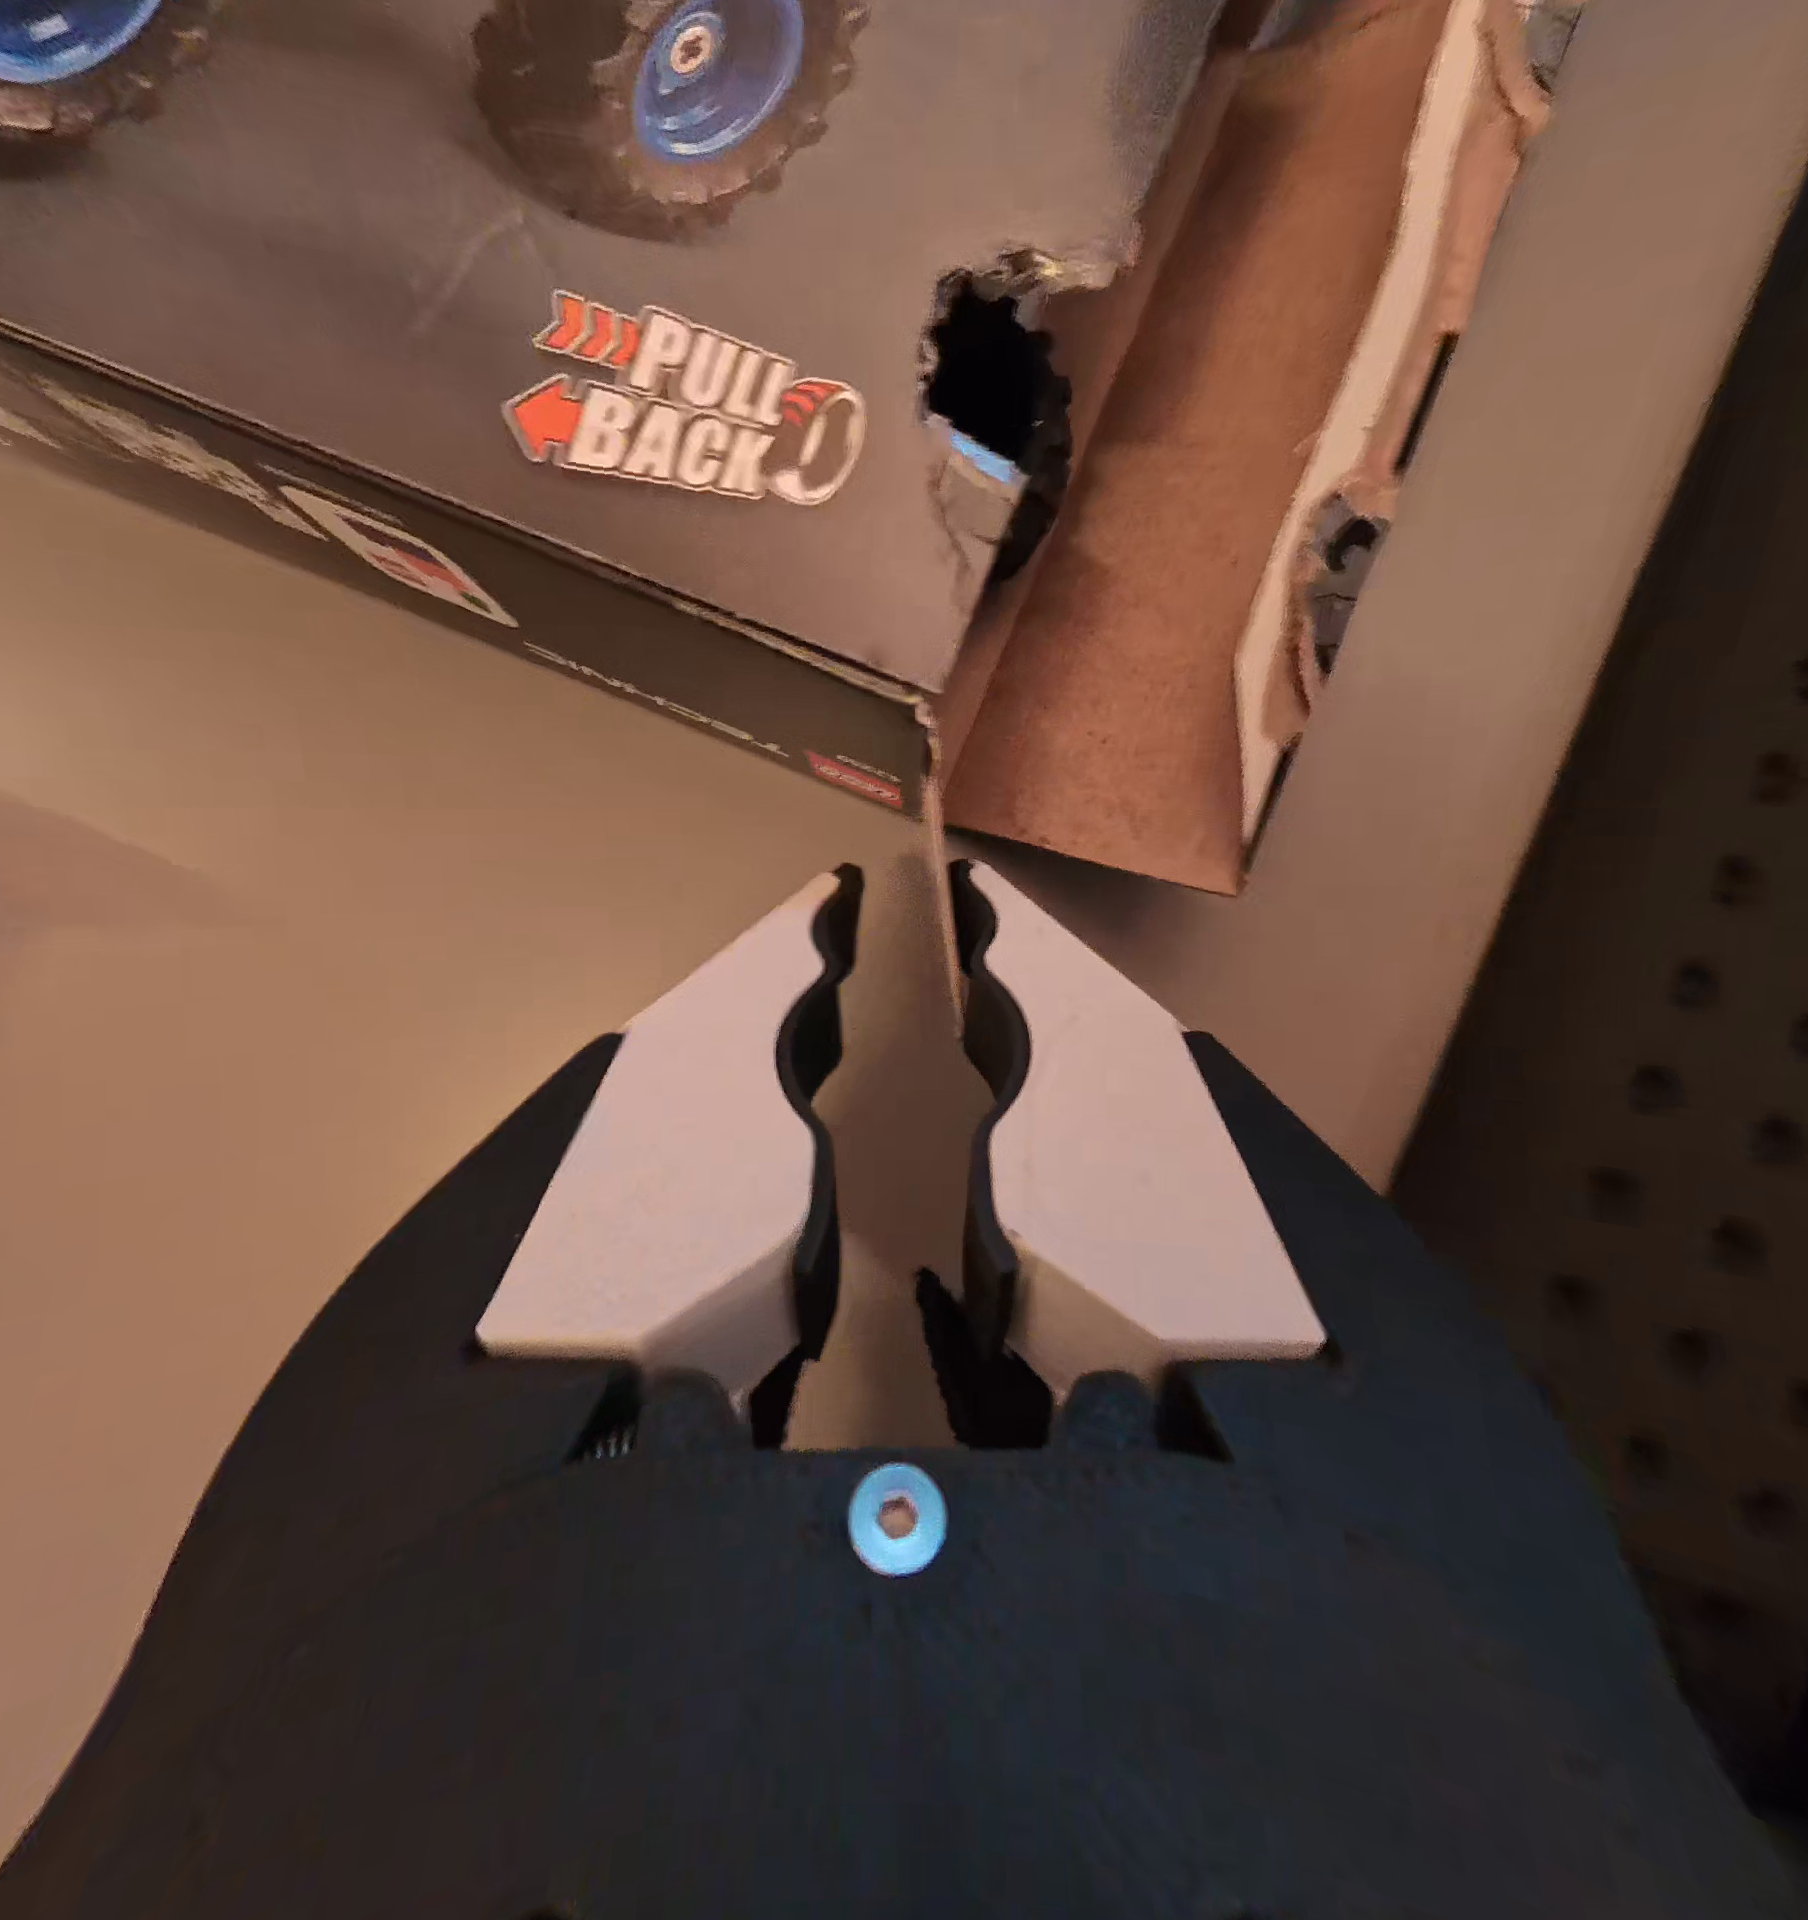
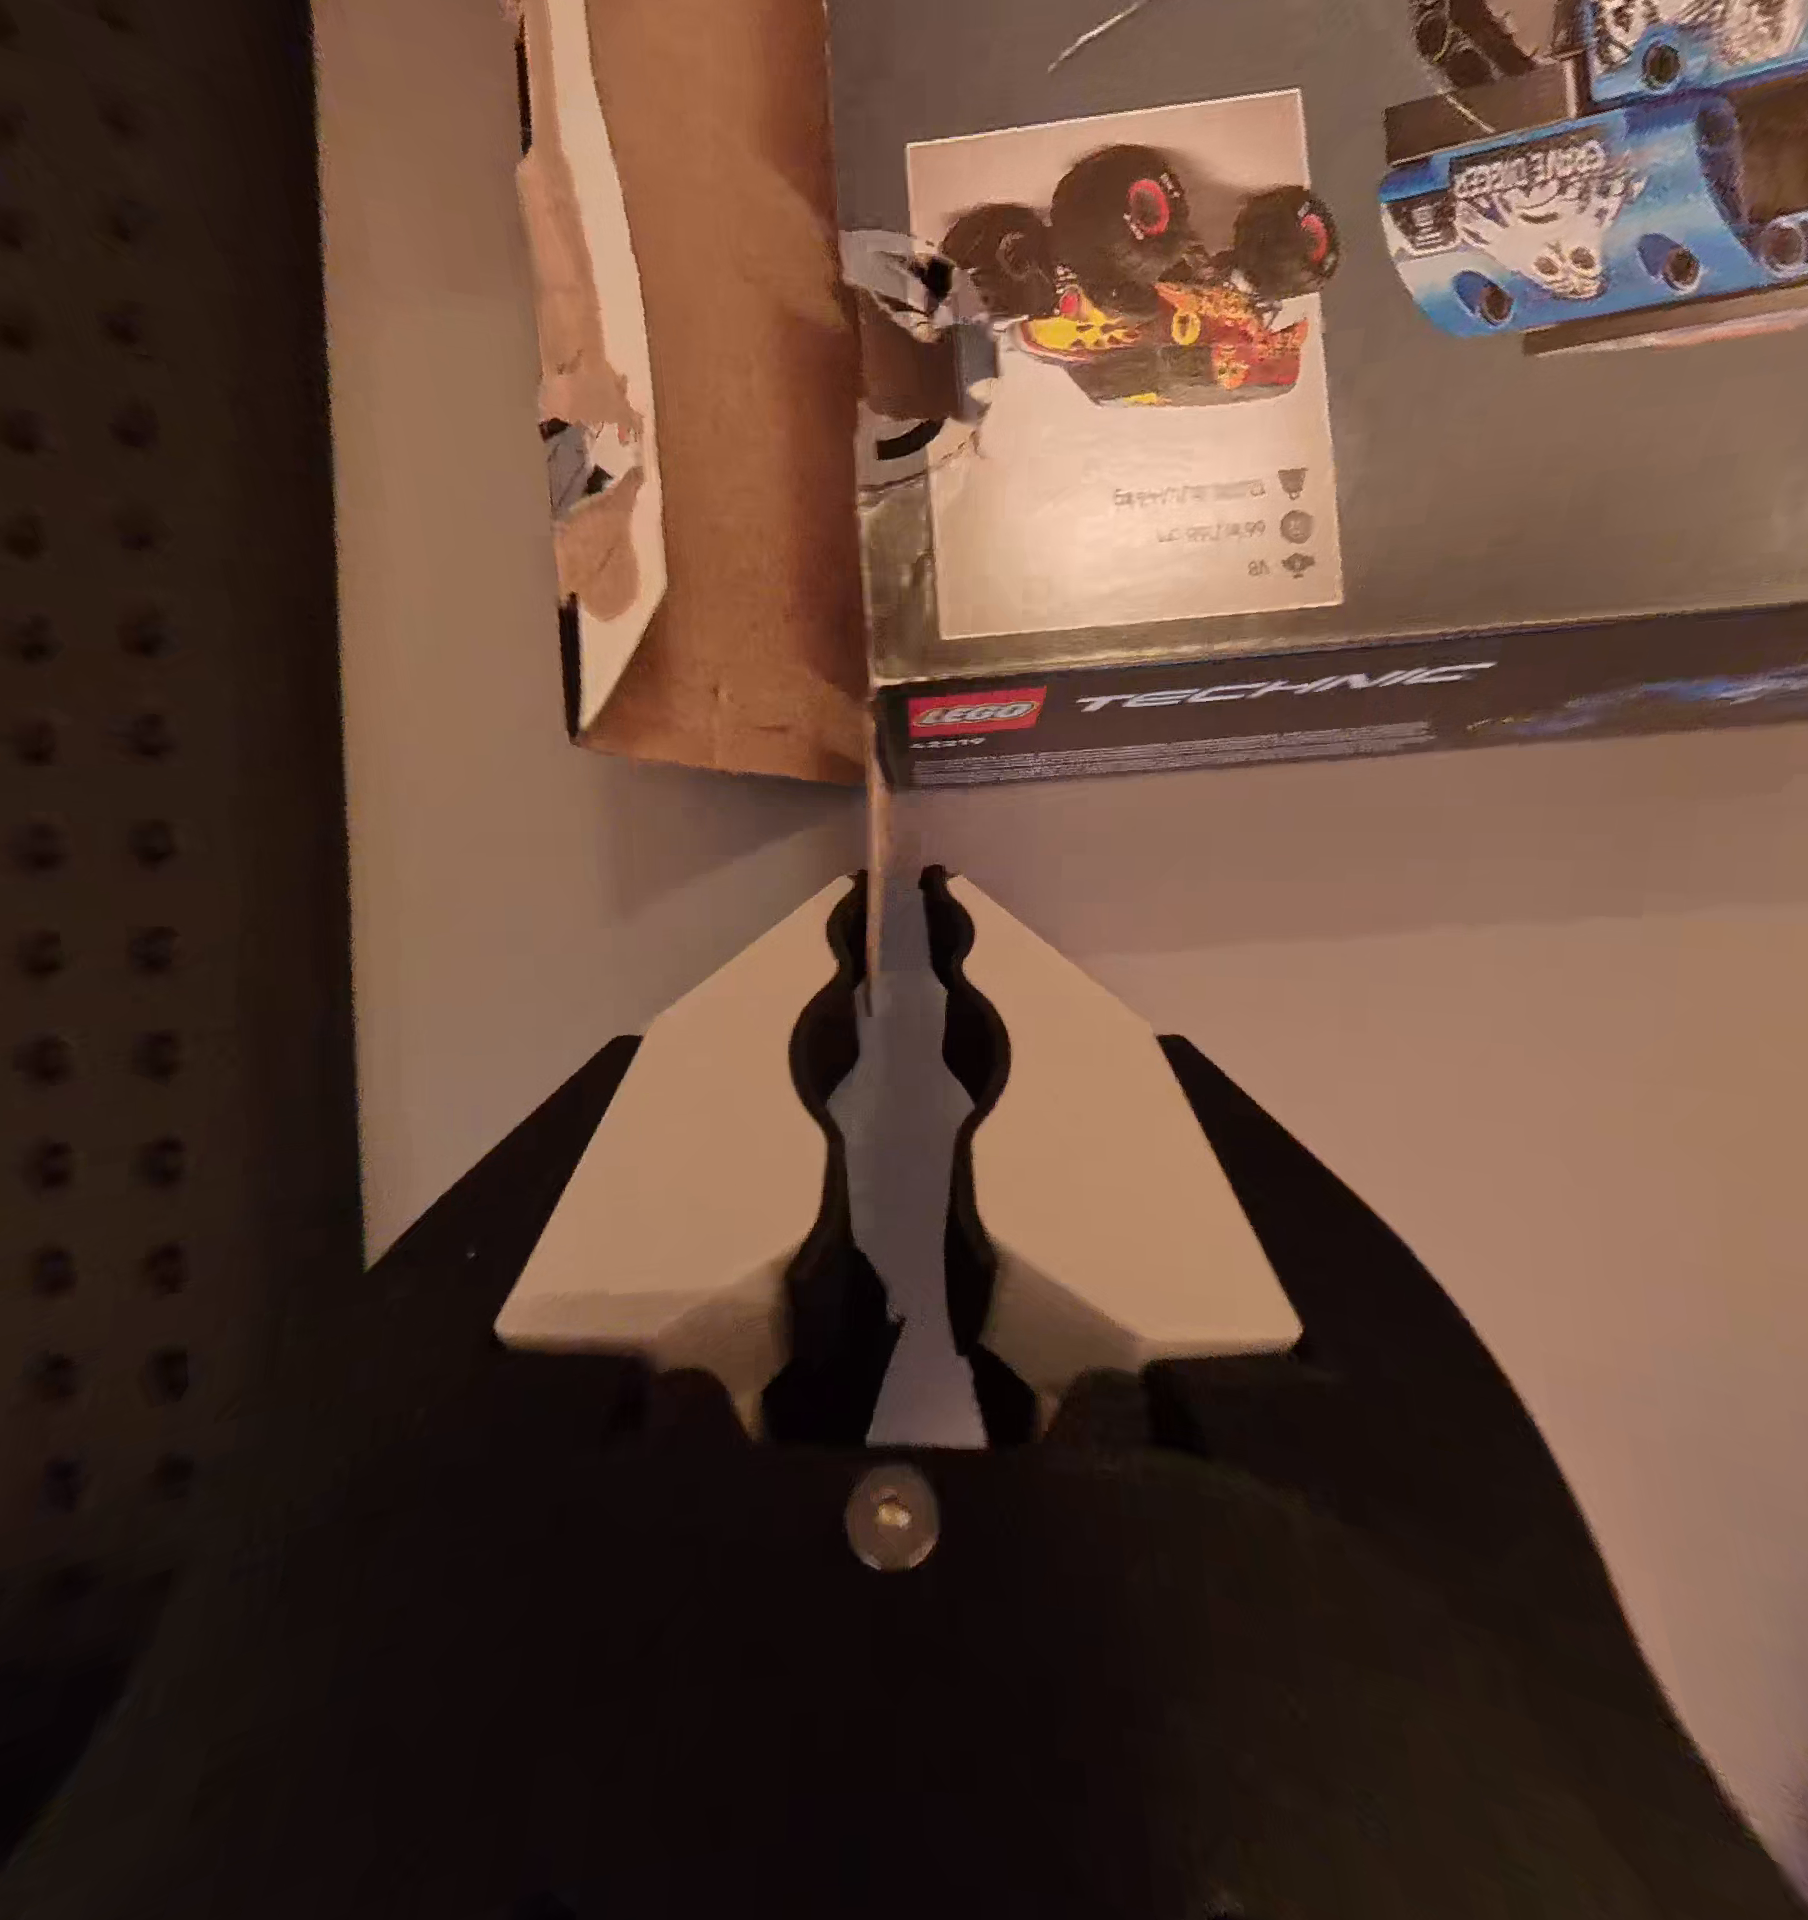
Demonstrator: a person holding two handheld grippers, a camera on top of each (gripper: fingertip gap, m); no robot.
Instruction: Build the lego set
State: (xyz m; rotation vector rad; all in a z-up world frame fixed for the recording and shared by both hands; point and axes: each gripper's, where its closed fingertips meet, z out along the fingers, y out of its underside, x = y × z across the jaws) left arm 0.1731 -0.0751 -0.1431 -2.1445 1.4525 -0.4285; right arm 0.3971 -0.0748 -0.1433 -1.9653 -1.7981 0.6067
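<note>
The Lego box (image 1: 380,312) lies on the table with its torn end flap (image 1: 1118,644) folded open. A thin cardboard side flap (image 1: 948,935) sticks out of the box corner into my left gripper (image 1: 905,883). It lies against the right pad (image 1: 983,935), and the left pad stands clear of it. In the right wrist view the box (image 2: 1502,499) lies ahead, and another thin side flap (image 2: 879,883) runs into my right gripper (image 2: 895,883). Its jaws stand nearly together around that flap.
The box rests on a pale table (image 1: 256,935), which also shows in the right wrist view (image 2: 1399,1039). A dark pegboard (image 1: 1710,1143) borders the table on the right of the left wrist view and on the left of the right wrist view (image 2: 100,831). My hands' fingertips stand some 25 cm from each other.
</note>
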